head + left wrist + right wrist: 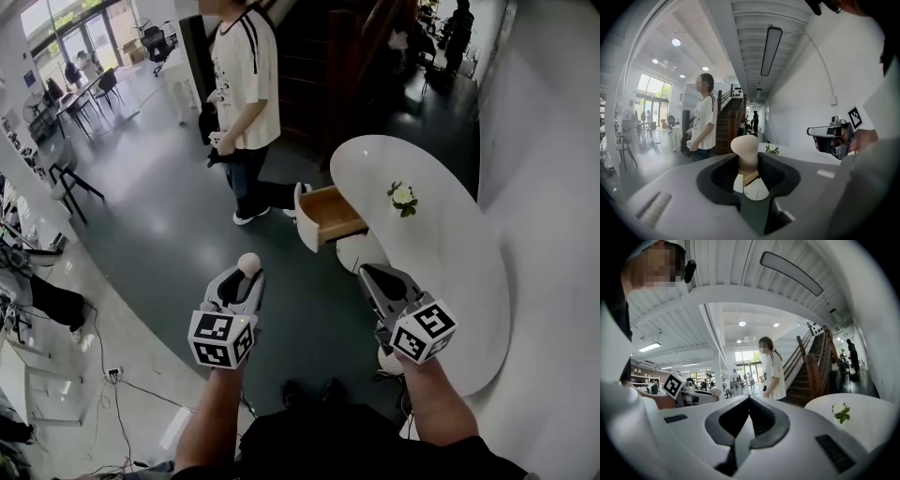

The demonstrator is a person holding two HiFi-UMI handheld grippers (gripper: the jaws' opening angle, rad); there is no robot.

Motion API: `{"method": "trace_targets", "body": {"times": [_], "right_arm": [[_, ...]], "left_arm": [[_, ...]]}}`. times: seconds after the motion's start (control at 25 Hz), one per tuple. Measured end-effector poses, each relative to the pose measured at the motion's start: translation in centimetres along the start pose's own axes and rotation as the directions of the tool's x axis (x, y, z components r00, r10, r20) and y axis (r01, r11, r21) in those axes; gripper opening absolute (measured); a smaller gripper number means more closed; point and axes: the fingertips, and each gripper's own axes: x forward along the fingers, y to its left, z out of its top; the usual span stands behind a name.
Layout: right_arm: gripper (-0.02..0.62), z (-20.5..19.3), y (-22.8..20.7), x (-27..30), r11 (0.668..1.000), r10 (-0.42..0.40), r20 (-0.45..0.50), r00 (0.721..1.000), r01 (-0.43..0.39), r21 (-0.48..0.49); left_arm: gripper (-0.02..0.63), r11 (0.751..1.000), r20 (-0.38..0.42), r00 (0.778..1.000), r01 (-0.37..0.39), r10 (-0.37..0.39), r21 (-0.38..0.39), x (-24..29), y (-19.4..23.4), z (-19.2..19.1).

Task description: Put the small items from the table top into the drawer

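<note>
Left gripper (pixel 246 279) clamps beige knob (pixel 744 146); right gripper (pixel 370 275) closed, empty; drawer (pixel 333 214) open.

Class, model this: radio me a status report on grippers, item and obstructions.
Left gripper shut on beige knob; right gripper shut, empty. Drawer open, knob not yet inside. White flower on table. Person stands beyond drawer.

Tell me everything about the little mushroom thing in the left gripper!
The mushroom is small and pale cream, with a smooth rounded cap on a thick stem. It looks matte, perhaps wood or plastic. It is up in the air. The left gripper is shut on its stem, with the black fingers pressing from both sides, and the cap pokes out past their tips. Nothing else touches it.
</note>
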Motion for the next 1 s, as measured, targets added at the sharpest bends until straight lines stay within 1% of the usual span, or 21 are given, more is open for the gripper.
{"method": "trace_targets", "body": {"times": [0.16,0.36,0.56,0.76,1.0], "right_arm": [[0.011,0.1,-0.9,-1.5,0.999,0.013,0.020,1.000,-0.014,0.045],[0.012,-0.4,-1.5,-2.9,0.998,0.041,0.005,0.999,-0.041,0.056],[0.012,-1.1,-2.6,-3.8,0.996,0.046,-0.001,0.999,-0.045,0.079],[0.012,-1.4,-4.1,-3.1,0.996,0.042,-0.011,0.999,-0.041,0.083],[0.012,-2.3,-5.9,0.0,0.995,0.047,-0.048,0.998,-0.042,0.096]], "left_arm": [[0.135,1.000,-0.006,1.000,0.002,-0.002,0.008,0.3,-1.6,0.2],[0.135,1.000,-0.002,1.000,-0.008,0.009,0.013,0.8,-3.2,0.7],[0.135,1.000,-0.006,1.000,-0.007,0.007,0.008,1.6,-4.4,0.3],[0.135,1.000,-0.004,1.000,0.003,-0.003,0.009,3.5,-4.3,0.5],[0.135,1.000,-0.014,1.000,0.011,-0.011,-0.016,6.6,-2.1,0.0]]}}
